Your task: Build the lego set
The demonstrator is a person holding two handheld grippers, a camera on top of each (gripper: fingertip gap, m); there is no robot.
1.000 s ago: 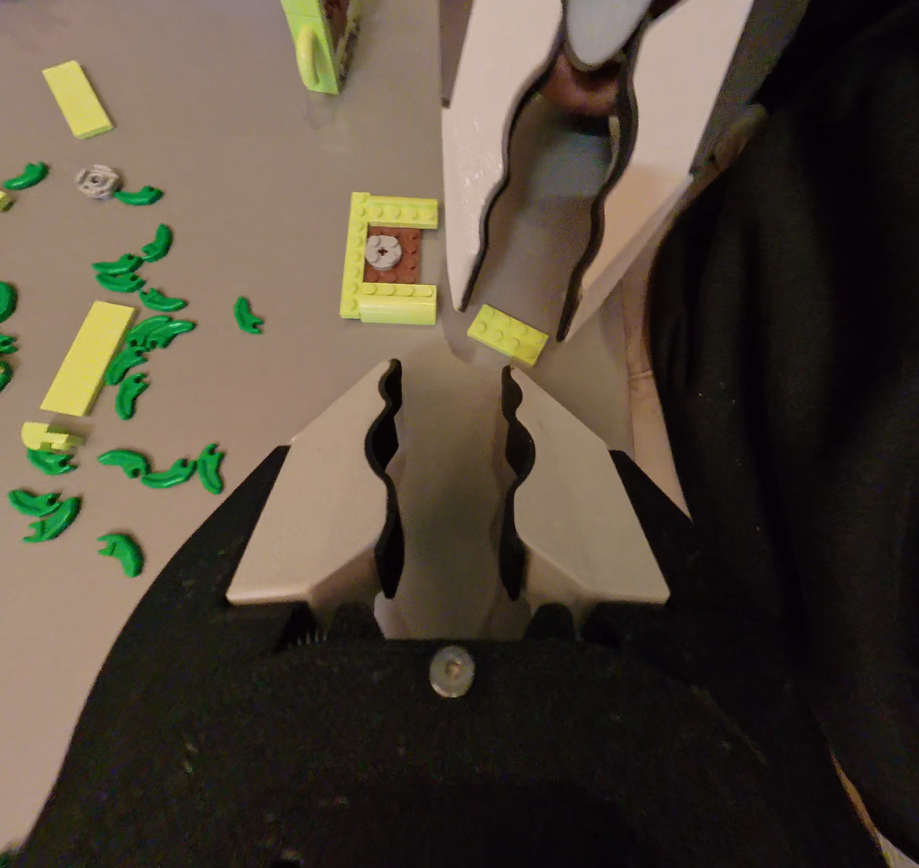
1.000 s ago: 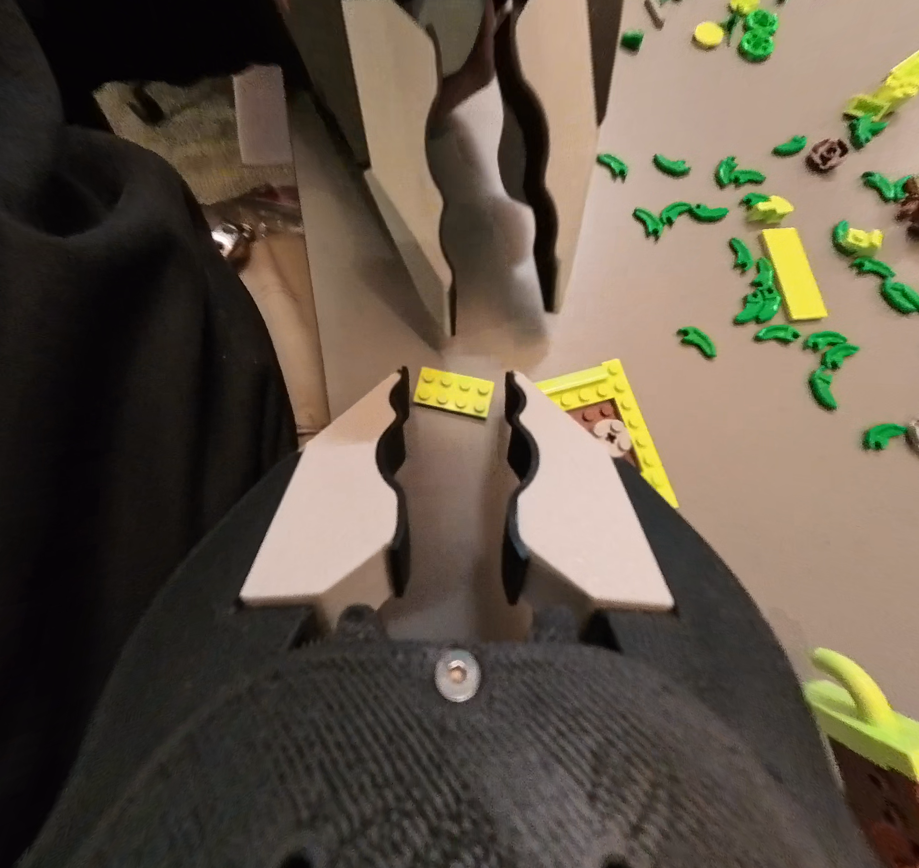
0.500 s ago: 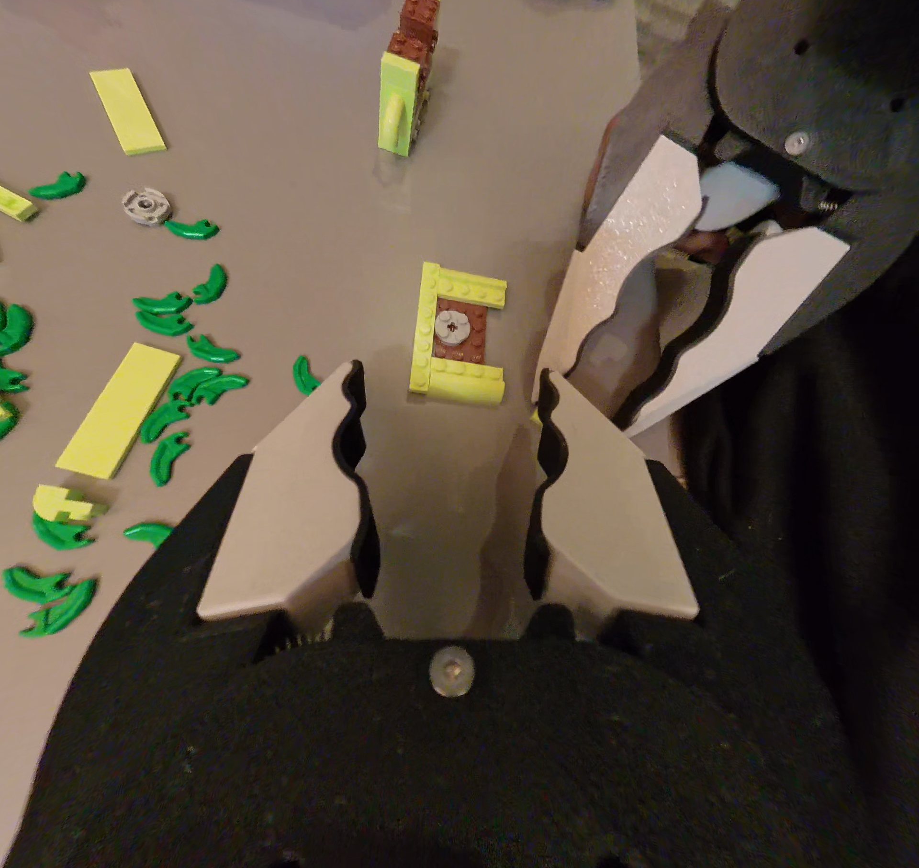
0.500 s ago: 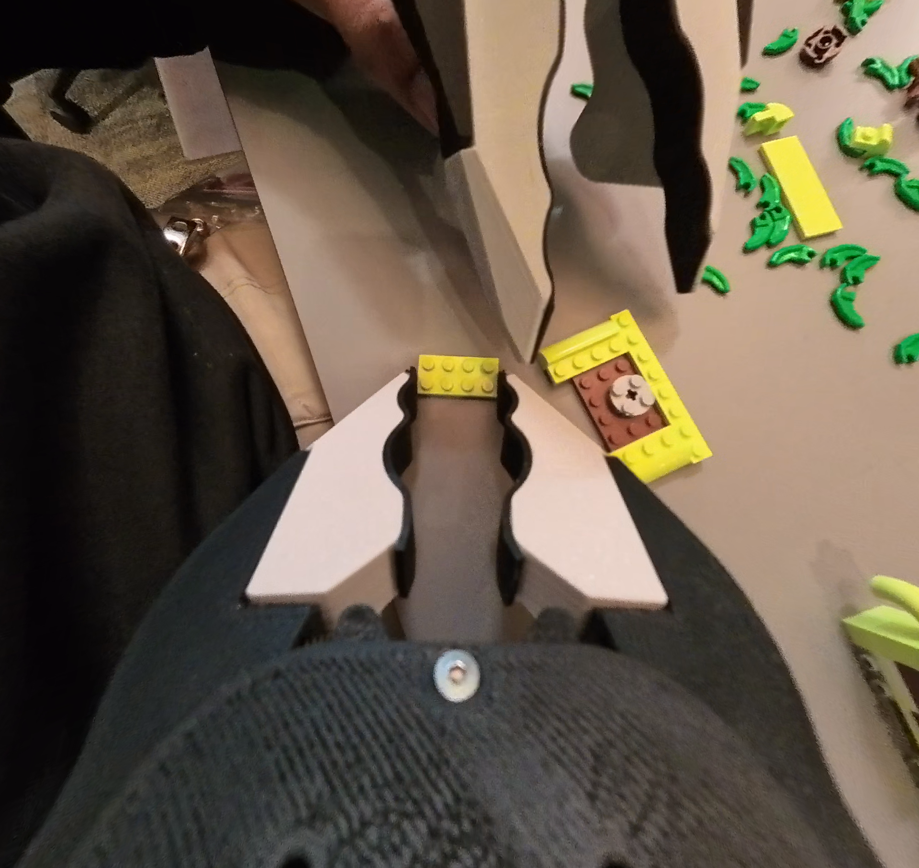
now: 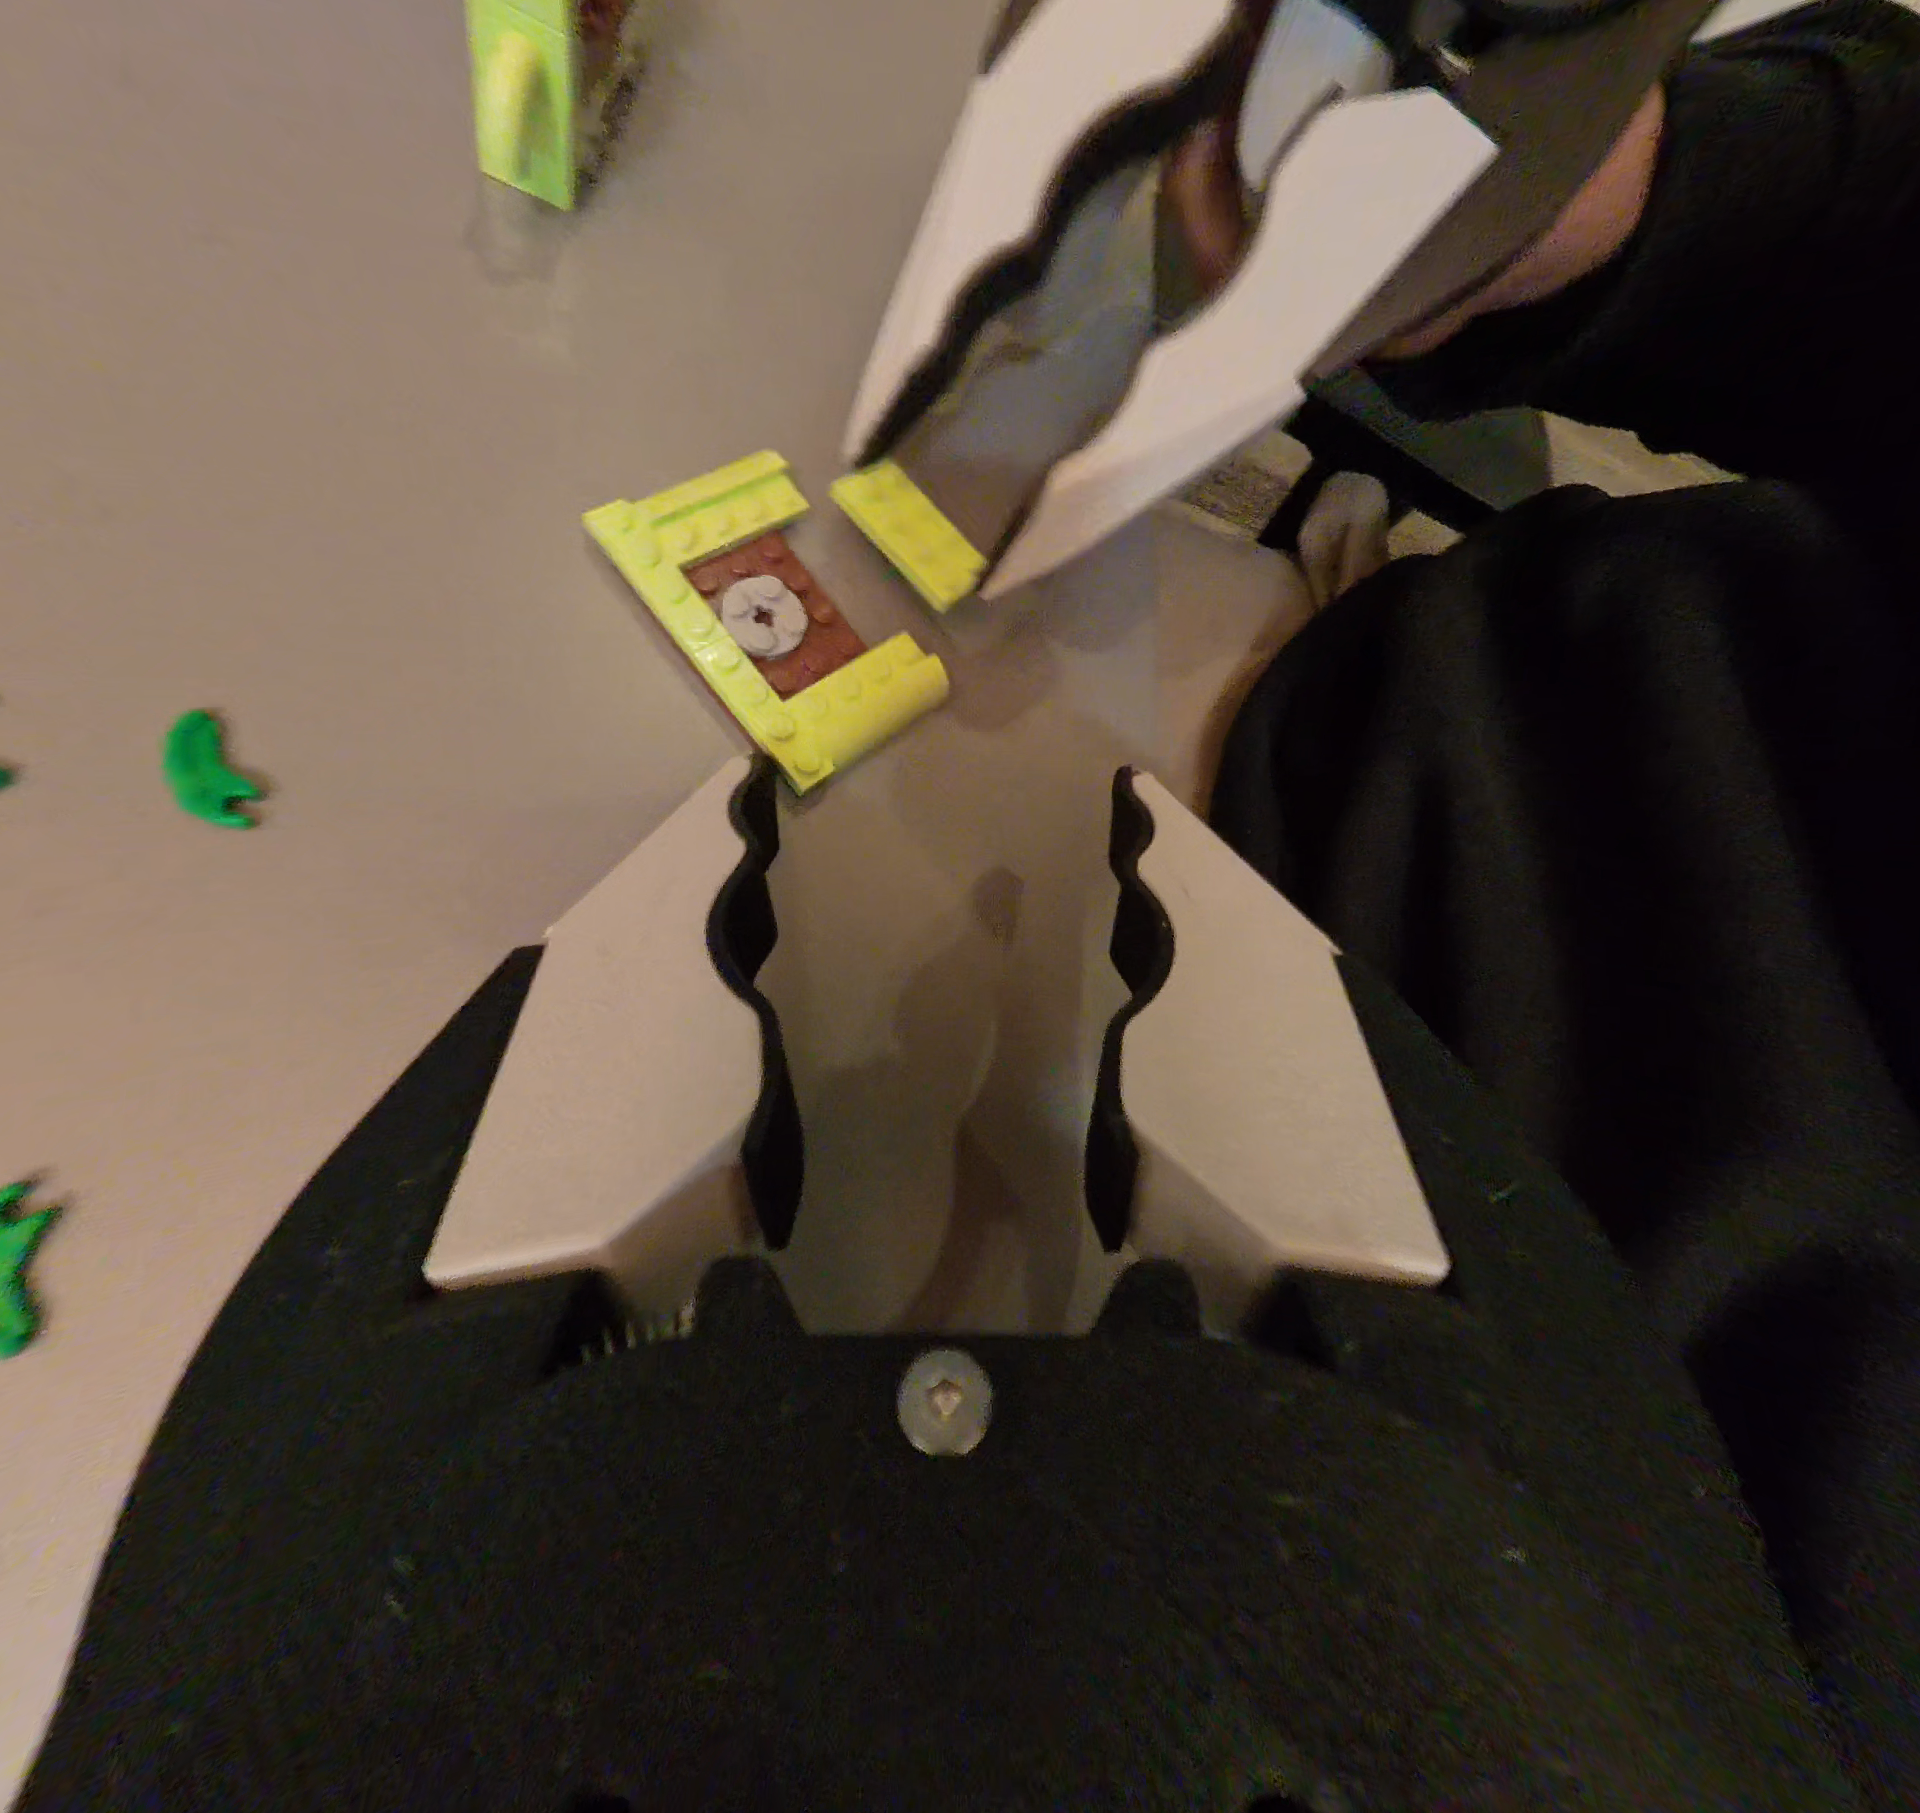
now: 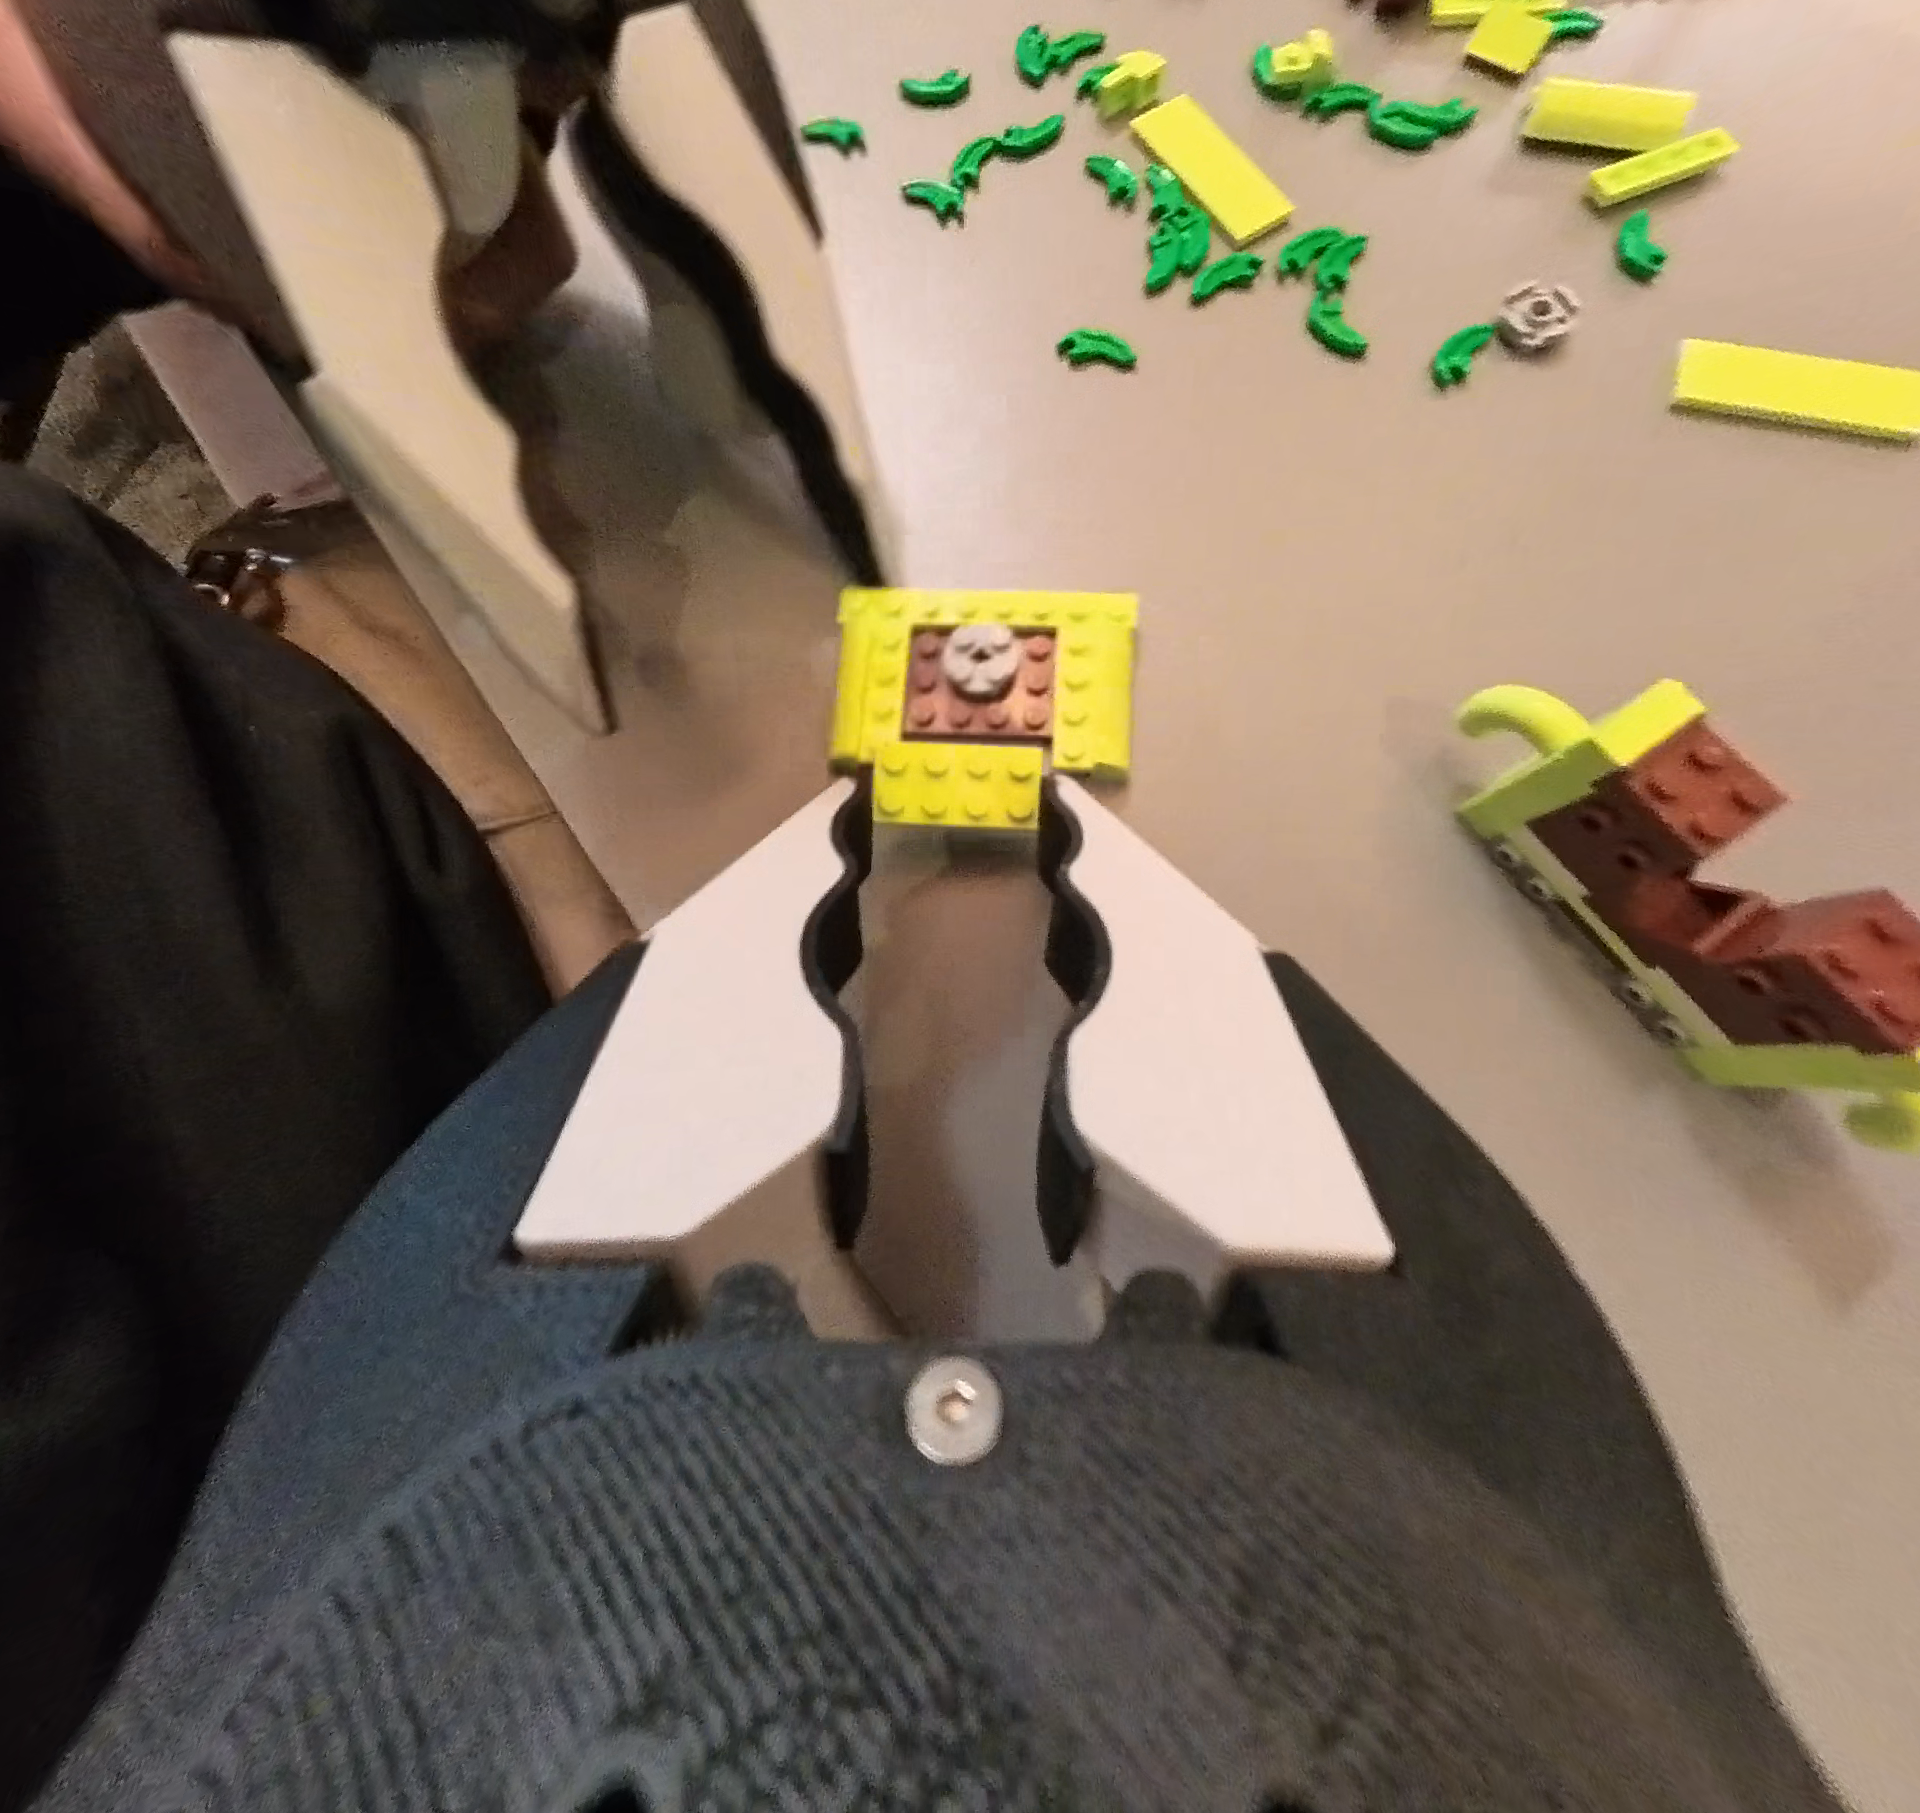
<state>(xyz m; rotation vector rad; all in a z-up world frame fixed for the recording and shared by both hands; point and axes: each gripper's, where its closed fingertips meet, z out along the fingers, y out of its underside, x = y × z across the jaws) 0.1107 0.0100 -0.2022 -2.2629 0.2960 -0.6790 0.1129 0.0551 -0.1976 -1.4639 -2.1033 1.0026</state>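
Observation:
A small build [image 5: 764,620], a lime frame around a brown plate with a grey round stud, lies flat on the grey table; it also shows in the right wrist view [image 6: 987,683]. My right gripper [image 6: 954,807] is shut on a lime 2x4 plate [image 6: 956,792] and holds it at the frame's open side. In the left wrist view the plate [image 5: 904,537] sits just beside the build, between the right gripper's fingertips [image 5: 997,579]. My left gripper [image 5: 935,807] is open and empty, its left fingertip next to the build's near corner.
A taller brown and lime build [image 6: 1683,922] lies to the right, also seen in the left wrist view [image 5: 540,49]. Several green leaf pieces [image 6: 1195,236], lime tiles [image 6: 1210,163] and a grey round piece [image 6: 1538,314] are scattered beyond. A person's black clothing [image 5: 1610,828] borders the table edge. The gap from one gripper's tips to the other's is roughly 5 centimeters. Left tips and right tips are each some 15 centimeters from the grey round piece [image 6: 1538,314].
My right gripper closed on the lime 2x4 plate and carried it to the small build's open side. My left gripper opened wider and came in close to the build.

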